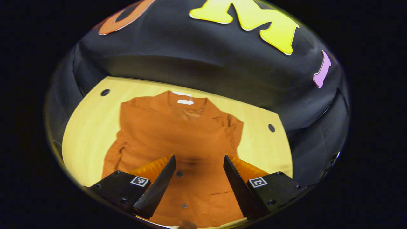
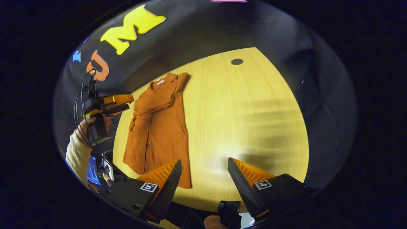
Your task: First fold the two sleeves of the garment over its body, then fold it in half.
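An orange button shirt [image 1: 178, 136] lies flat on the wooden table [image 1: 89, 127], collar toward the far wall. Both sleeves lie folded in over its body. My left gripper [image 1: 198, 162] hovers open above the shirt's lower half, nothing between its fingers. In the right gripper view the same shirt [image 2: 159, 127] lies on the left part of the table [image 2: 248, 121]. My right gripper [image 2: 205, 167] stands open over bare wood, just right of the shirt's hem. The left gripper [image 2: 122, 103] shows there too, held by a hand [image 2: 87, 125] above the shirt's left edge.
Black cloth walls rise close behind and beside the table. Round holes [image 1: 105, 92] [image 1: 271, 128] [image 2: 237, 61] sit near the table's corners. Cables [image 2: 81, 95] hang from the left gripper. A wide stretch of bare wood [image 2: 254, 105] lies right of the shirt.
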The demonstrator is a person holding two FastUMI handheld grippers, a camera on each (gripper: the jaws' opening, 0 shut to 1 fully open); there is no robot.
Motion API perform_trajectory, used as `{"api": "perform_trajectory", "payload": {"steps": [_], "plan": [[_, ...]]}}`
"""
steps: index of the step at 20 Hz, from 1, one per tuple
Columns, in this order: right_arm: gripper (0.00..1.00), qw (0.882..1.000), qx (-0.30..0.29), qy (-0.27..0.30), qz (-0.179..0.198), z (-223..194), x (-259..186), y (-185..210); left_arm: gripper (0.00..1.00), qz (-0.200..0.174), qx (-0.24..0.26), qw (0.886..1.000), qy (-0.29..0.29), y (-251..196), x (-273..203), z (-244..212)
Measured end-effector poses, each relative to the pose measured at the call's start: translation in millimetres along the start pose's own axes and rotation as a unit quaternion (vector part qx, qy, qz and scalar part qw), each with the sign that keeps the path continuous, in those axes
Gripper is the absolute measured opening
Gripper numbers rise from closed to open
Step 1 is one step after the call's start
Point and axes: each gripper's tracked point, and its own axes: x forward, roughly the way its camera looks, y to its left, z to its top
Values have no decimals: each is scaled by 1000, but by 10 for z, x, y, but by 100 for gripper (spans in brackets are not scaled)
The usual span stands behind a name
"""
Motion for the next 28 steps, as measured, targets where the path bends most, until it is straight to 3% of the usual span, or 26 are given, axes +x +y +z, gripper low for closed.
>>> {"api": "perform_trajectory", "payload": {"steps": [4,7,11,15,18,19,20,24,26,28], "plan": [[94,999,-50,8,11,55,253,484,99,62,11,998,6,1094,-490,-709],[94,997,-73,23,-10,46,426,649,99,52,-6,998,31,1570,-815,-1232],[94,996,-84,34,-23,42,613,848,99,73,-27,996,39,2213,-1112,-1772],[95,995,-82,58,-23,-183,840,871,99,83,-49,994,58,2674,-1188,-1947],[94,992,-74,98,-22,-519,897,801,99,68,-46,992,91,2846,-1106,-2002],[89,991,-74,111,-24,-631,910,741,99,53,-44,991,112,2868,-1115,-2059],[95,990,-75,121,-25,-724,923,695,100,37,-47,990,128,2890,-1137,-2078],[94,986,-68,150,-24,-1057,861,531,99,-14,-63,983,171,2962,-1117,-2003],[89,987,-48,155,22,-1143,800,658,99,-38,-68,980,184,2983,-969,-1967],[94,987,-35,149,44,-1176,774,662,99,-56,-59,976,201,3001,-908,-1990]]}}
